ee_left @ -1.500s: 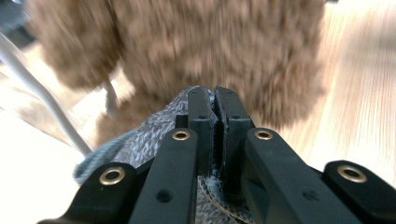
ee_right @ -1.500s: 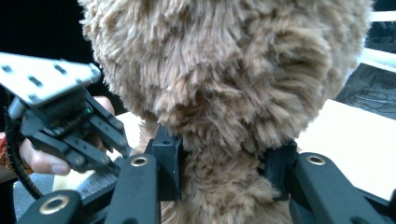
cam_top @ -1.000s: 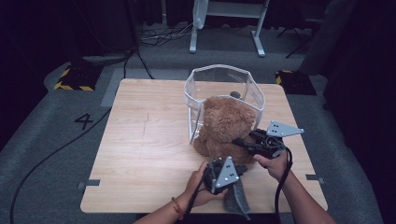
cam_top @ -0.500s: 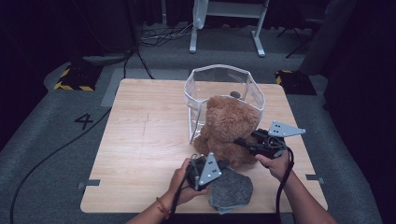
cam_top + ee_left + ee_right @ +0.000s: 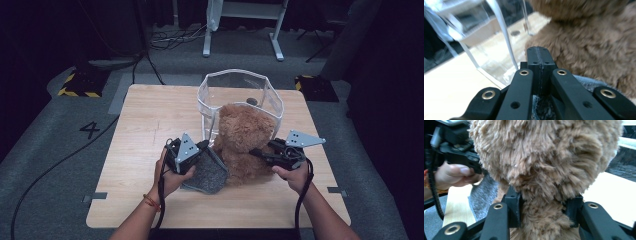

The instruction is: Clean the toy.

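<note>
Wooden table [image 5: 145, 130] stands on grey carpet [image 5: 55, 165], dark room.

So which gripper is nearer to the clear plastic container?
Left. The left gripper, shut on the grey cloth, sits just short of the clear plastic container. The right gripper grips the teddy bear on its far side.
</note>
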Demonstrator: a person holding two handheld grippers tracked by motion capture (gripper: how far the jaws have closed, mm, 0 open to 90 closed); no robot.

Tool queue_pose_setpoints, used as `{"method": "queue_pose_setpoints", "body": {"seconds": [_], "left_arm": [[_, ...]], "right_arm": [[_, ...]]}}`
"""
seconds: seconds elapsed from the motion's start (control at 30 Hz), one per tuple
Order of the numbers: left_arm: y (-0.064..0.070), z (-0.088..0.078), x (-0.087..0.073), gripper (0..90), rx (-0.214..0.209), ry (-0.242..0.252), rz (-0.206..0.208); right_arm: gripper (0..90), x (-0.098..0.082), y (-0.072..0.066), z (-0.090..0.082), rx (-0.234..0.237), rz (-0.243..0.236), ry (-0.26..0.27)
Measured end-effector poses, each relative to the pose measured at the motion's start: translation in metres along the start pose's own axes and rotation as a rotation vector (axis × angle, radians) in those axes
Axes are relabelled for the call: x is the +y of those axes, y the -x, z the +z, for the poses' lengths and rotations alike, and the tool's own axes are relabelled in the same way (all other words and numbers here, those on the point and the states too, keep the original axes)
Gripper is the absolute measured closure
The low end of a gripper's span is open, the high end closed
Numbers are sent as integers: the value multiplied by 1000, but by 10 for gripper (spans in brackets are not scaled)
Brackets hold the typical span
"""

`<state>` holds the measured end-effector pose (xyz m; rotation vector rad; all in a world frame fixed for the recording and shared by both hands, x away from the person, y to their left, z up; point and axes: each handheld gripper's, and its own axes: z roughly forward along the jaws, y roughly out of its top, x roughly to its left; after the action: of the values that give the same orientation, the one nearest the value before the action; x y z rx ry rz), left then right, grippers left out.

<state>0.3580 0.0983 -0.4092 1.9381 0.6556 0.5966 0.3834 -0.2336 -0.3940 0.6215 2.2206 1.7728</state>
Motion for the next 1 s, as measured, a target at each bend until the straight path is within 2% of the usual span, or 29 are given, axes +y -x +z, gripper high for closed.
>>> {"method": "queue_pose_setpoints", "body": {"seconds": [0.03, 0.1, 0.13, 0.17, 0.2, 0.27, 0.33, 0.37, 0.4, 0.43, 0.5, 0.57, 0.7, 0.8, 0.83, 0.87, 0.9, 0.93, 1.0], "left_arm": [[-1, 3, -3, 892, 4, -16, 7], [-4, 7, -10, 870, -56, -48, -9], [-5, 7, -14, 837, -70, -54, -16], [-6, 6, -16, 774, -83, -51, -24], [-6, 6, -18, 691, -115, -56, -39], [-5, 5, -22, 594, -127, -81, -31], [-4, 7, -26, 462, -203, -114, -36], [-3, 10, -27, 388, -229, -148, -44], [0, 12, -29, 325, -231, -166, -40], [2, 14, -31, 311, -223, -172, -32], [4, 18, -33, 266, -240, -209, -21], [7, 21, -34, 259, -246, -244, -6], [12, 28, -38, 503, -177, -337, 50], [12, 31, -42, 717, -126, -383, 100], [12, 31, -42, 777, -126, -383, 100], [12, 31, -43, 777, -101, -387, 124], [11, 28, -43, 825, -84, -374, 129], [9, 27, -43, 830, -74, -357, 121], [4, 21, -41, 835, -22, -293, 97]], "right_arm": [[586, 0, 0, 0, 2, 1, 0], [585, -1, 0, 0, 7, 2, -4], [585, -1, 0, 0, 6, 3, -7], [585, -2, 0, 0, 5, 2, -8], [585, -2, 1, -1, 5, 2, -10], [585, -2, 1, -1, 6, 3, -12], [585, -2, 1, -1, 8, -1, -13], [584, -2, 1, -1, 8, -1, -16], [584, -2, 1, -1, 10, -2, -16], [584, -2, 1, -1, 11, -3, -18], [584, -2, 1, 0, 13, -6, -19], [583, -2, 1, 0, 16, -8, -21], [583, -2, 1, 0, 19, -7, -26], [583, -2, 0, 0, 22, -9, -26], [583, -2, 0, 0, 22, -9, -26], [583, -2, 0, 0, 21, -8, -27], [583, -2, 0, 0, 20, -9, -28], [583, -2, 0, 0, 20, -9, -28], [583, -2, 0, 0, 20, -8, -26]]}}
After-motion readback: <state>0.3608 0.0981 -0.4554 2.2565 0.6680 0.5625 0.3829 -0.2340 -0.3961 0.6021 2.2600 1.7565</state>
